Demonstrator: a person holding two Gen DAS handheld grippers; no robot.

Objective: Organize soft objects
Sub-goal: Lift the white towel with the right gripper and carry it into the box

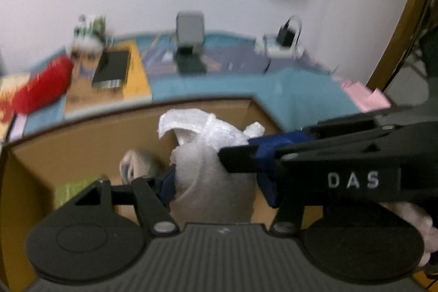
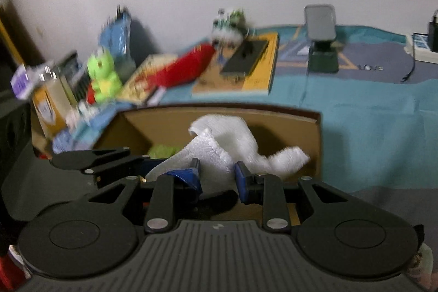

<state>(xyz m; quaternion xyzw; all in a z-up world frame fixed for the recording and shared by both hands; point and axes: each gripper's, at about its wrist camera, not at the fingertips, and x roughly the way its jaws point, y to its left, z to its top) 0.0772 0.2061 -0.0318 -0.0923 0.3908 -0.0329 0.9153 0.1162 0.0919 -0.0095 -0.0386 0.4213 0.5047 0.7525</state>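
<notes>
Centrally, a sheet of white foam wrap [image 1: 208,155] [image 2: 219,149] hangs above the open cardboard box [image 1: 82,144] [image 2: 273,116], its long axis running roughly upright from the claws toward a curled upper edge that folds over and points toward the box's far wall. A second lobe of the sheet trails toward the box's right-hand wall in the right wrist view. Both claws are clamped on the foam wrap: the left claw [image 1: 216,177] pinches its lower part between blue pads, and the right claw [image 2: 217,177] grips it from beside the left one, with its pads pressed into the sheet. The right claw's black finger crosses the left wrist view from the right, reaching the sheet.

Inside the box, beneath the foam, lie a green soft item [image 1: 71,190] [image 2: 161,151] and a blurred grey-white soft item [image 1: 137,163]. The box interior around them shows bare brown floor and walls.

Beyond the box's far rim, the bench [image 1: 246,86] [image 2: 369,133] carries a teal cloth, a red cushion [image 1: 41,89] [image 2: 186,67], a black notebook [image 1: 112,67] [image 2: 246,56] on a yellow book, a grey device on a stand [image 1: 190,43] [image 2: 320,37] and a white power strip [image 1: 282,48] [image 2: 418,45]. Left of the box stands a green frog toy [image 2: 104,75].
</notes>
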